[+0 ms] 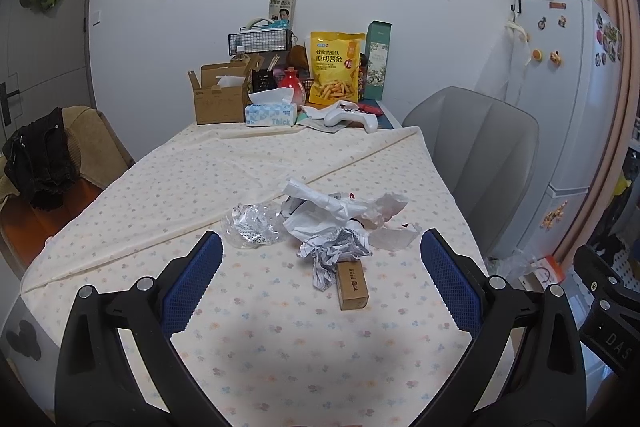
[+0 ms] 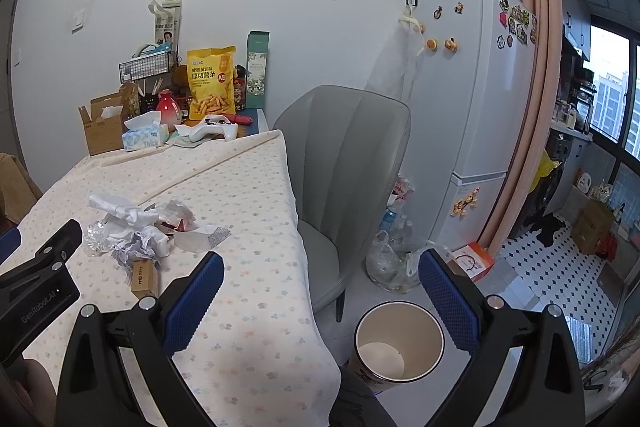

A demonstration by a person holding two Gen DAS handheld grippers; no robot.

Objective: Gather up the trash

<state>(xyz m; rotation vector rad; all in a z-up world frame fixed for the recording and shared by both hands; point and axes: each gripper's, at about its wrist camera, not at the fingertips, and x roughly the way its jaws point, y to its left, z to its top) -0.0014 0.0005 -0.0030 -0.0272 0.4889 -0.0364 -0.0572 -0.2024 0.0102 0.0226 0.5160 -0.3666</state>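
Observation:
A heap of crumpled white paper lies mid-table on the flowered cloth, with a clear plastic wrapper at its left and a small brown box at its near side. My left gripper hovers just short of the heap, open and empty. In the right wrist view the same paper heap and brown box sit at left. My right gripper is open and empty over the table's right edge. An empty cream bin stands on the floor beside the table.
A grey chair stands against the table's right side. The far end holds a tissue box, cardboard box, yellow snack bag and white game controller. A fridge and a full plastic bag are behind the chair.

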